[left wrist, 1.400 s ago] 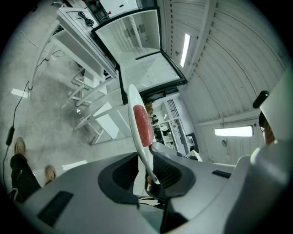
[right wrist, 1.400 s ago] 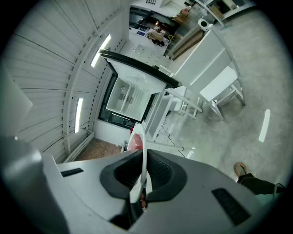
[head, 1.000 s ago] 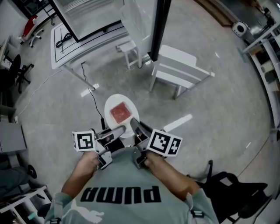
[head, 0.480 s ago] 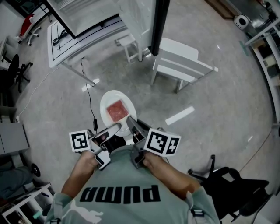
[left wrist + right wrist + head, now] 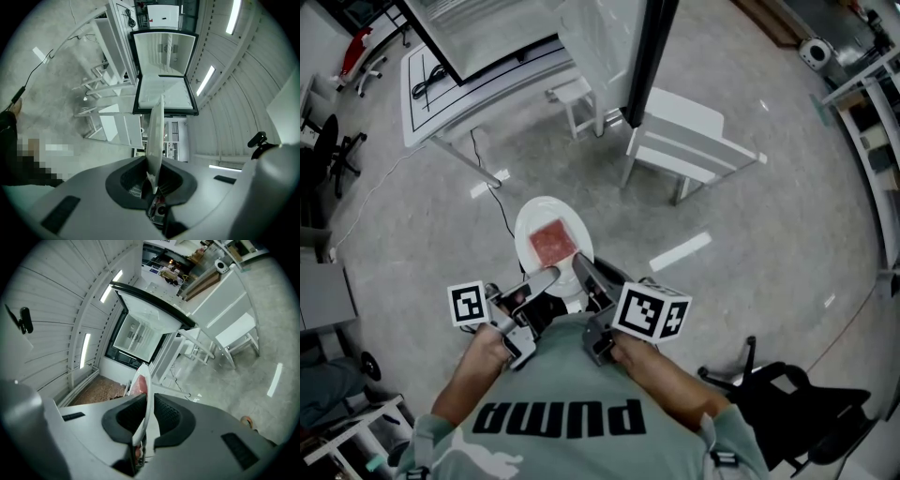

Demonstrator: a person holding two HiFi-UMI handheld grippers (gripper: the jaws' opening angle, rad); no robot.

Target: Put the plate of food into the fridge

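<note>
Straight below the head camera, a white plate (image 5: 534,225) is carried level above the grey floor (image 5: 750,234), with a square slab of reddish food (image 5: 554,242) lying at its middle. The left gripper (image 5: 546,277) meets the plate's near rim from the person's left, and the right gripper (image 5: 578,265) takes the same rim just beside it, so the two sets of jaws converge on the plate's near edge. Behind each, nearer the person than the plate, sits a marker cube. Beyond the plate's far rim stand a white bench (image 5: 694,141), a small white stool (image 5: 577,98) and a black post (image 5: 649,56). A thin black cable (image 5: 492,202) trails over the floor on the plate's left.

From the left gripper view, the plate runs edge-on up the middle of the picture, its rim wedged between the two dark pads. These jaws have just been closing and now pinch that rim. Past the plate's far edge an open fridge (image 5: 164,70) shows its pale interior, well apart from the plate.

From the right gripper view, the plate again stands edge-on, its rim clamped between the pads, so this gripper is grasping the plate too. The reddish food shows on the plate's left face, just beyond the pads. The open fridge lies past the plate's far edge, with its door swung wide.
</note>
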